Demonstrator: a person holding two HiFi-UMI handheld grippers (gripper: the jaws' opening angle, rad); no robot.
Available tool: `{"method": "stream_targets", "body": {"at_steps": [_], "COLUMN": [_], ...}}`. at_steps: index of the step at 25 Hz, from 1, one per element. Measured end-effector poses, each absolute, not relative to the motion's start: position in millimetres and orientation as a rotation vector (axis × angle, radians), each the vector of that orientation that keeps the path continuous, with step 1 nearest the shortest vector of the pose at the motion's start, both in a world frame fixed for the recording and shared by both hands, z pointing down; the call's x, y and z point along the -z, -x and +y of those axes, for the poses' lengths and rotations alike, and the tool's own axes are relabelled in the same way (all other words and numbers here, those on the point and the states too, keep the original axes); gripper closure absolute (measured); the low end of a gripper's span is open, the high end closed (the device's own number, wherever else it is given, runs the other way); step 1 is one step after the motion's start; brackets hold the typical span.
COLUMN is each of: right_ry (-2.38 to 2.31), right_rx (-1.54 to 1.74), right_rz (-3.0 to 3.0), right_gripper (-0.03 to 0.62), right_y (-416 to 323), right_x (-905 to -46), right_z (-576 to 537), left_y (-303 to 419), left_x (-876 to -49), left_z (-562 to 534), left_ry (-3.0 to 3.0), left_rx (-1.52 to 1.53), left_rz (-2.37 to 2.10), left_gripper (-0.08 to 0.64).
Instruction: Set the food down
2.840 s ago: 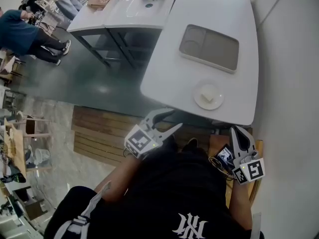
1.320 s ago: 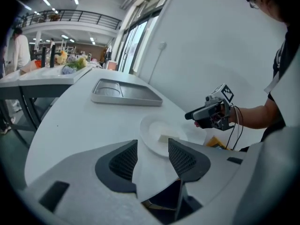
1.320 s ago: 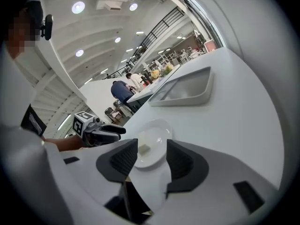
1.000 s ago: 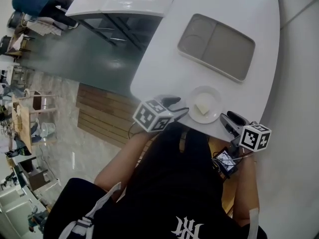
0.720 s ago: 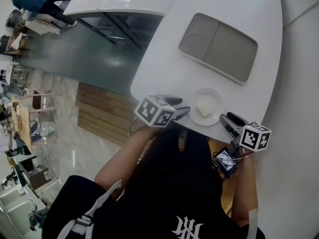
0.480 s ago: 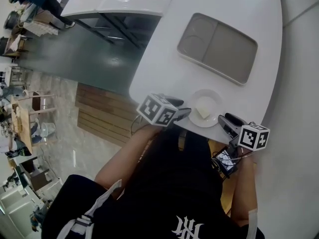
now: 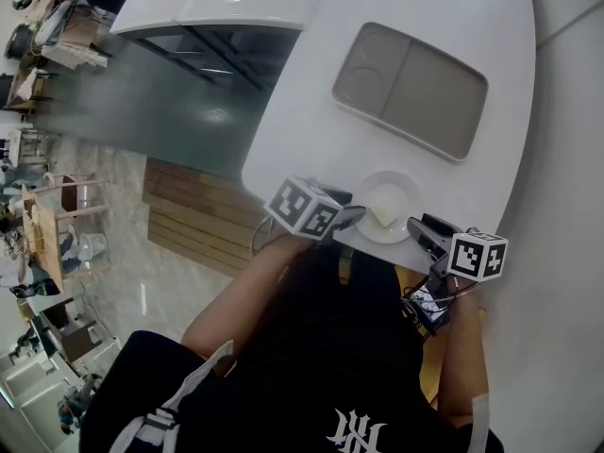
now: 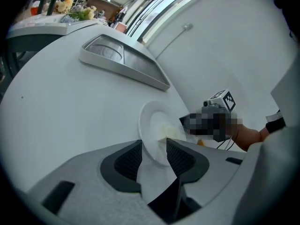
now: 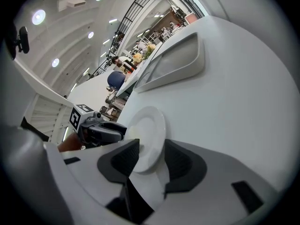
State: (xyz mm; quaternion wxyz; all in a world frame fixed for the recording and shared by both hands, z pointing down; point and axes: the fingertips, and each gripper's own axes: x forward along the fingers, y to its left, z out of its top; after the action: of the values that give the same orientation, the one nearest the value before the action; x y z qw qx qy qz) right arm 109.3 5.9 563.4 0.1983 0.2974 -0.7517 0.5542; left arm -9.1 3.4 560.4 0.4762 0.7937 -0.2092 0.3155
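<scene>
Food (image 7: 383, 213), pale piece on white plate (image 7: 408, 189) at near edge of table (image 7: 321, 130). Opposite rims between jaws of left gripper (image 7: 351, 217) and right gripper (image 7: 420, 229), both apart, closing in.

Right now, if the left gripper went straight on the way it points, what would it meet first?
The white plate: its near rim sits between the jaws of the left gripper, which are closing. Further on it would likely reach the food on the plate.

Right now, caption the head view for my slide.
Left tool and right tool, jaws closing over opposite rims of the plate with food, at the table edge; tray beyond.
</scene>
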Motion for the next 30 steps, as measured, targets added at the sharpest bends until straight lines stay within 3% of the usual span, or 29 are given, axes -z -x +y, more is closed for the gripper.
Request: {"method": "stream_targets", "body": {"at_steps": [6,12,30], "right_ry": [-0.846,-0.908,-0.951], "right_rx": [-1.625,-1.582,-1.744], "right_rz": [-2.076,-2.023,-1.975], "right_gripper": [0.443,0.547,0.566], "right_y": [-108.6,-117.7,-120.6], "right_x": [-565.9,-576.6,-562.0], "right_z": [1.9,2.5,-7.8], "left_y": [13.8,17.2,15.0], "left_x": [-565.7,-569.6,-560.1], "left_z": [1.2,1.3,-5.7], "left_ry": [-1.943,-1.961,-1.937], "left_rx": [-0.805,-0.846,-0.857], "left_rz": [-0.524,-0.525,-0.486], "left_gripper": [0.437,0.489,0.514]}}
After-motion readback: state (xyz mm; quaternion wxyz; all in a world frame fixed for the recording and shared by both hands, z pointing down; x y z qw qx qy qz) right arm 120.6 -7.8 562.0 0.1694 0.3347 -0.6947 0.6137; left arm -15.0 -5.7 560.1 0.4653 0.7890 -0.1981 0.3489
